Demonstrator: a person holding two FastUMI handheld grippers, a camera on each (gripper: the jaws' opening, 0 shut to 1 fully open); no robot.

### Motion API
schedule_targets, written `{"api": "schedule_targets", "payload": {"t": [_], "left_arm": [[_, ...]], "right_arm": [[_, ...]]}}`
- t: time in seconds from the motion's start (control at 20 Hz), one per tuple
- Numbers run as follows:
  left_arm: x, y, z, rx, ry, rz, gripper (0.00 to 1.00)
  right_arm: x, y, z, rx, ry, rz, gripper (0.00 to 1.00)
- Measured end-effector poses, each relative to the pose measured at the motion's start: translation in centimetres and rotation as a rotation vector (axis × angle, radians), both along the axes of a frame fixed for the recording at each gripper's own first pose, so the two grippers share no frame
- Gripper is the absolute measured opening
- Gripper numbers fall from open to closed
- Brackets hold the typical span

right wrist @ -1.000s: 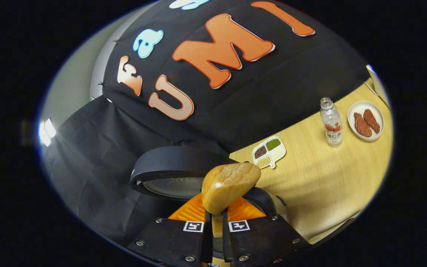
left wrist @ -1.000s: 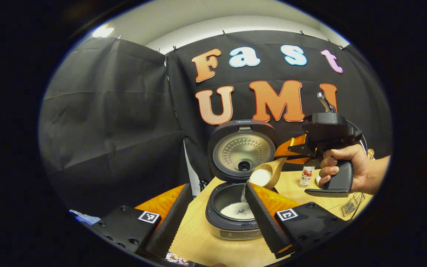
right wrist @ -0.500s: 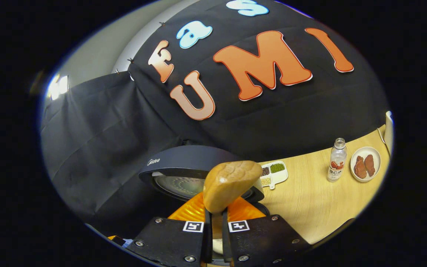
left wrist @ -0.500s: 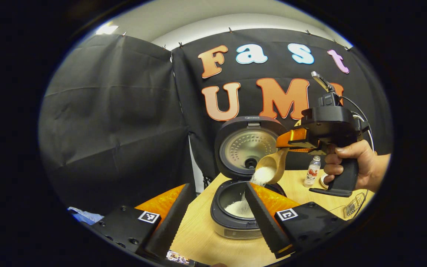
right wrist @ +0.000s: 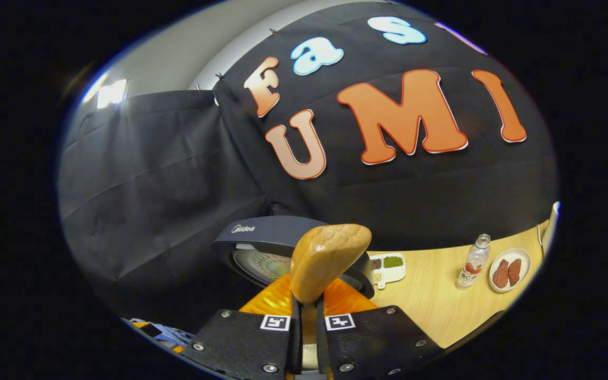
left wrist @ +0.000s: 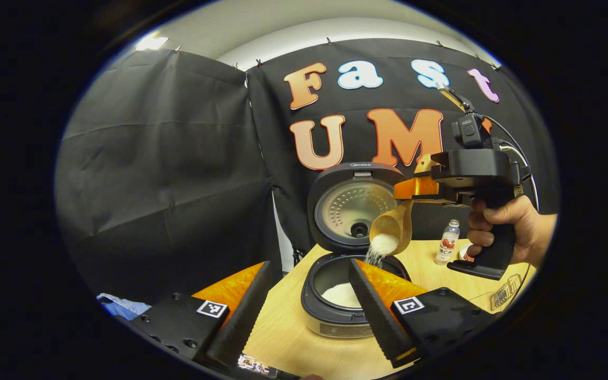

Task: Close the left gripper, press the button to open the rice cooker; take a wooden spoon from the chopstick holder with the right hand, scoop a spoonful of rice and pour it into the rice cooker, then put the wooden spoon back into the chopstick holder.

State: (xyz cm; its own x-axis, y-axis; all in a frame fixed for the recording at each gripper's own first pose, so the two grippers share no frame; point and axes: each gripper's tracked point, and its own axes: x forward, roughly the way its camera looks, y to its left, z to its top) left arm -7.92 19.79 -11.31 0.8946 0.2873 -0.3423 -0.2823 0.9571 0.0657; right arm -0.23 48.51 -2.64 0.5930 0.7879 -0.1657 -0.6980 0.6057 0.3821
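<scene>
The rice cooker [left wrist: 343, 311] stands on the wooden table with its lid [left wrist: 354, 206] raised, and white rice [left wrist: 341, 295] lies in its pot. Above the pot the wooden spoon [left wrist: 391, 229] tips downward and rice falls from it. My right gripper [left wrist: 415, 192], held by a hand [left wrist: 502, 227], is shut on the spoon's handle. In the right gripper view the spoon's rounded back [right wrist: 328, 258] rises just past my right gripper [right wrist: 304, 316], over the raised lid [right wrist: 272, 245]. My left gripper [left wrist: 304, 306] stands open near the cooker's front, with nothing between its fingers.
A small bottle [left wrist: 446, 243] stands on the table behind the cooker; the bottle [right wrist: 470, 264] has a plate of red pieces [right wrist: 509, 270] beside it. A divided white dish of grains [right wrist: 388, 266] lies near the lid. A wire rack [left wrist: 504, 285] sits at the table's right.
The right gripper has risen and tilted the spoon steeper over the pot; rice keeps falling. The left gripper has stayed open, its view shifting slightly.
</scene>
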Motion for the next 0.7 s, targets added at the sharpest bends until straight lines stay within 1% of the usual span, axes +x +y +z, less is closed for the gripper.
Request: {"api": "schedule_targets", "payload": {"t": [0.1,0.15,0.2,0.25,0.3,0.55,0.7], "left_arm": [[-0.1,-0.1,0.0,0.001,0.003,0.004,1.00],[-0.1,-0.2,0.0,0.002,0.004,0.004,0.90],[-0.1,-0.2,0.0,0.004,0.006,0.007,1.00],[-0.2,0.0,-0.1,0.006,0.008,0.009,0.98],[-0.4,0.0,-0.1,0.007,0.010,0.013,1.00],[-1.1,1.0,-0.4,0.004,0.021,0.046,1.00],[-1.2,1.6,-0.8,0.000,0.022,0.063,0.90]], "right_arm": [[-0.2,0.1,0.4,-0.023,-0.063,0.012,0.10],[-0.2,0.2,0.7,-0.031,-0.093,0.015,0.10],[-0.2,0.5,0.7,-0.036,-0.117,0.022,0.10],[-0.4,0.8,0.8,-0.042,-0.136,0.033,0.10],[-0.6,1.1,0.8,-0.050,-0.155,0.046,0.10],[-1.9,2.2,1.0,-0.103,-0.290,0.083,0.10],[-2.8,2.7,1.4,-0.136,-0.389,0.100,0.10]]}}
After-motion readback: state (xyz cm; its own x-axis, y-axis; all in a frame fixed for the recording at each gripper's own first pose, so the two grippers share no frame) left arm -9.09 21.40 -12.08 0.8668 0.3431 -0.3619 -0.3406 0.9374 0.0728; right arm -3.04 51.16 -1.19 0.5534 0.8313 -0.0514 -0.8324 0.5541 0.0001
